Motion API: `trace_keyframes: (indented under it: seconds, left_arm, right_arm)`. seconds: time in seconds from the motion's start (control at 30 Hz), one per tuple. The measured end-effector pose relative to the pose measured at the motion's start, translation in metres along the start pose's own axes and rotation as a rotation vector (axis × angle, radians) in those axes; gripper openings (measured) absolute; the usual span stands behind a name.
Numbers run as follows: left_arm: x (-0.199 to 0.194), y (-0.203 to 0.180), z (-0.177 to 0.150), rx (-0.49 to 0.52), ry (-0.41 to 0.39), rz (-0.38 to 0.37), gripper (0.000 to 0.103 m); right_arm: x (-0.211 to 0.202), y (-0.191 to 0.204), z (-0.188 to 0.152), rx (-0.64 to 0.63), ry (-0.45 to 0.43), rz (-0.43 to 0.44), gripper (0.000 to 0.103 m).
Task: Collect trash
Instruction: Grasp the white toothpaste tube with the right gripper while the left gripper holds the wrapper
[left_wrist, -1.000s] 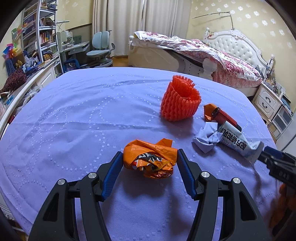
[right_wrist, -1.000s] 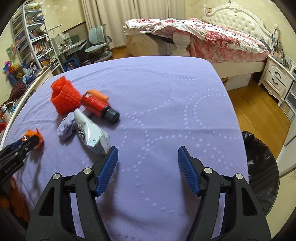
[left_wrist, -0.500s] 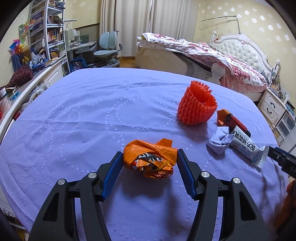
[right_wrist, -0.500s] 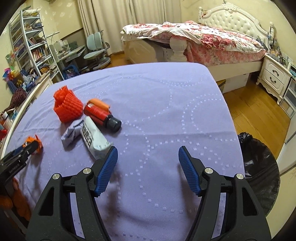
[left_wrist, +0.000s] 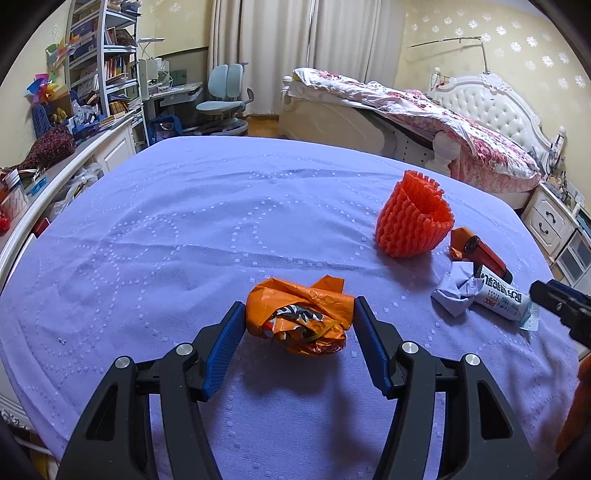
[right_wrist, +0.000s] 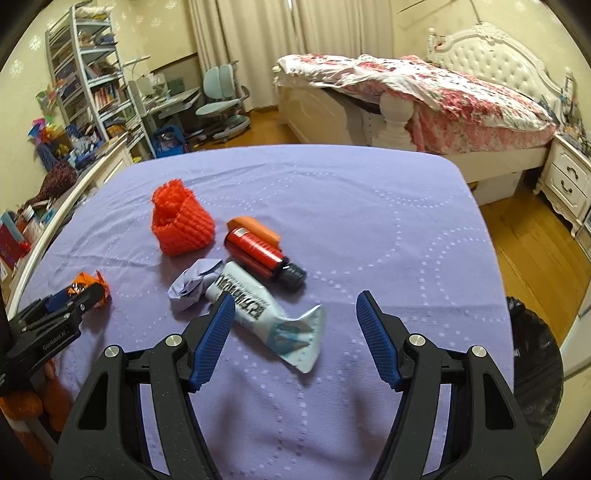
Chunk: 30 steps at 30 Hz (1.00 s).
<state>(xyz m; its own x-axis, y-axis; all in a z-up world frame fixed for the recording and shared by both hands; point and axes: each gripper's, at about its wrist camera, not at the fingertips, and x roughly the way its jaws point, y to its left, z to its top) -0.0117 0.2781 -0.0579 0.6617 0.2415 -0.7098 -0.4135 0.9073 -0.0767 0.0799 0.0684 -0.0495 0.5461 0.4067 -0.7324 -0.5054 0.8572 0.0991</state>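
From my left wrist camera, the left gripper (left_wrist: 299, 317) clamped the crumpled orange wrapper (left_wrist: 300, 320); the orange foam net (left_wrist: 413, 223) sat at two o'clock. From the right wrist camera, the right gripper (right_wrist: 295, 308) gaped empty, the white tube (right_wrist: 266, 314) just ahead at eleven o'clock.

"GenRobot.AI" in white on the left tool's (right_wrist: 79, 295) black body; tube (right_wrist: 258, 314) print illegible.

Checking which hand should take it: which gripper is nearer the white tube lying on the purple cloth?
Right. The right gripper hangs open just short of the white tube, its left finger overlapping the tube. The left gripper is off to the side, shut on the orange wrapper.
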Motion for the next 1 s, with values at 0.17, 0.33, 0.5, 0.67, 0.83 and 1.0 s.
trace_keyframes:
  seconds: [0.17, 0.33, 0.5, 0.67, 0.83, 1.0]
  left_arm:
    - [0.0, -0.001, 0.0, 0.003, -0.002, -0.002, 0.06]
    - [0.001, 0.001, 0.0, -0.009, 0.001, -0.009, 0.06]
    - [0.002, 0.003, 0.001, -0.021, 0.004, -0.015, 0.06]
    - [0.002, 0.004, 0.002, -0.025, 0.003, -0.015, 0.06]
    - [0.002, 0.004, 0.001, -0.021, 0.0, -0.012, 0.06]
    - [0.002, 0.003, 0.001, -0.022, 0.0, -0.013, 0.06]
  right_arm:
    - [0.015, 0.014, 0.0, -0.064, 0.041, 0.005, 0.067]
    - [0.025, 0.019, -0.002, -0.075, 0.084, 0.012, 0.067]
    - [0.025, 0.025, -0.011, -0.085, 0.12, 0.034, 0.067]
    - [0.021, 0.032, -0.015, -0.122, 0.112, 0.026, 0.067]
    - [0.025, 0.04, -0.015, -0.149, 0.08, -0.018, 0.066]
    - [0.032, 0.041, -0.014, -0.169, 0.092, -0.022, 0.045]
